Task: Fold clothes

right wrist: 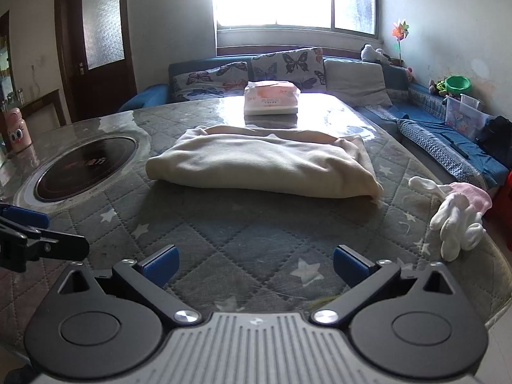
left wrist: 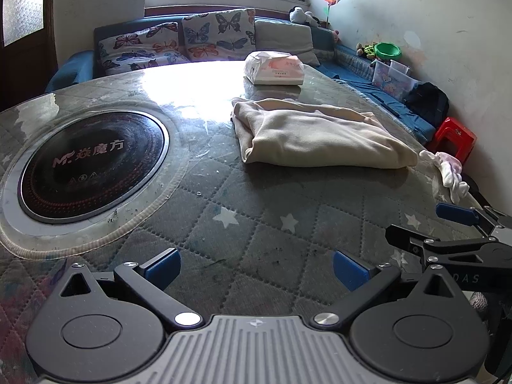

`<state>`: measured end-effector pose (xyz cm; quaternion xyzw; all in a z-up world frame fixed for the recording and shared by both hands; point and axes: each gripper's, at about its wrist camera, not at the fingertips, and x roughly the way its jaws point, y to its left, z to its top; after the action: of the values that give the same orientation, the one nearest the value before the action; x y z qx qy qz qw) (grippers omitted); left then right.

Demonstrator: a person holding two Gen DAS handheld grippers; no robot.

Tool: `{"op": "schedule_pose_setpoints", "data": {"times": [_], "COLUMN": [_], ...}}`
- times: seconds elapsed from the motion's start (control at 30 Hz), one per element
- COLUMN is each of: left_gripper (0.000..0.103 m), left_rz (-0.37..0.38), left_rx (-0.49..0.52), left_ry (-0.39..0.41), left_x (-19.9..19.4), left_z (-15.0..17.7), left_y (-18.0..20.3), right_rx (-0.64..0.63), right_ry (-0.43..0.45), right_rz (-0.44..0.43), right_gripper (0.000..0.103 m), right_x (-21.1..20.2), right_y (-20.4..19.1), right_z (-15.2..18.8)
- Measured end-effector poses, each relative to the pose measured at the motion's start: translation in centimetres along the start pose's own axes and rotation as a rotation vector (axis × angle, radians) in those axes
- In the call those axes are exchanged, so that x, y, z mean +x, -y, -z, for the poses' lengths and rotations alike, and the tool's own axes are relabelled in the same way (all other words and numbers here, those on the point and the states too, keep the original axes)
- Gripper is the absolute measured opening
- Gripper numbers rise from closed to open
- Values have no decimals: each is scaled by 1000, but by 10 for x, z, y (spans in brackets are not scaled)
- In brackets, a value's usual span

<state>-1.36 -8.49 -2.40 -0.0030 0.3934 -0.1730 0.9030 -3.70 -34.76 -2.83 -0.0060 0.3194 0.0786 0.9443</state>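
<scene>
The cream garment (right wrist: 262, 168) is lying folded mid-table (right wrist: 224, 240), before the tissue pack (right wrist: 271, 100); left gripper (left wrist: 256, 270) and right gripper (right wrist: 256, 265) are hovering wide, empty; advisable: pinching opposite edges evenly.

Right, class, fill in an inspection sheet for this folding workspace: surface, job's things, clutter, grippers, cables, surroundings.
Surface: grey quilted star-print table cover under clear sheet; round black inset cooktop.
Job's things: cream fabric garment, folded into a bundle, mid-table.
Clutter: white-and-pink tissue pack behind it; white and pink gloves at right edge.
Grippers: left gripper and right gripper both open, holding nothing, short of the garment.
Cables: nothing seen.
Surroundings: blue sofa with butterfly cushions, bright window, dark wooden door.
</scene>
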Motion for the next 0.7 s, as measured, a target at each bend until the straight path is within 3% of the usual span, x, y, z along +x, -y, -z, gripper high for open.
{"op": "schedule_pose_setpoints", "data": {"times": [0.7], "left_gripper": [103], "left_rz": [-14], "left_rx": [4], "left_ry": [29], "left_x": [-20], "left_z": [24], "left_y": [3], "right_rx": [-31], "right_ry": [11], "right_rz": [-5], "right_gripper": [103], "right_x": [-17], "right_y": [-15], "right_z": [13]}}
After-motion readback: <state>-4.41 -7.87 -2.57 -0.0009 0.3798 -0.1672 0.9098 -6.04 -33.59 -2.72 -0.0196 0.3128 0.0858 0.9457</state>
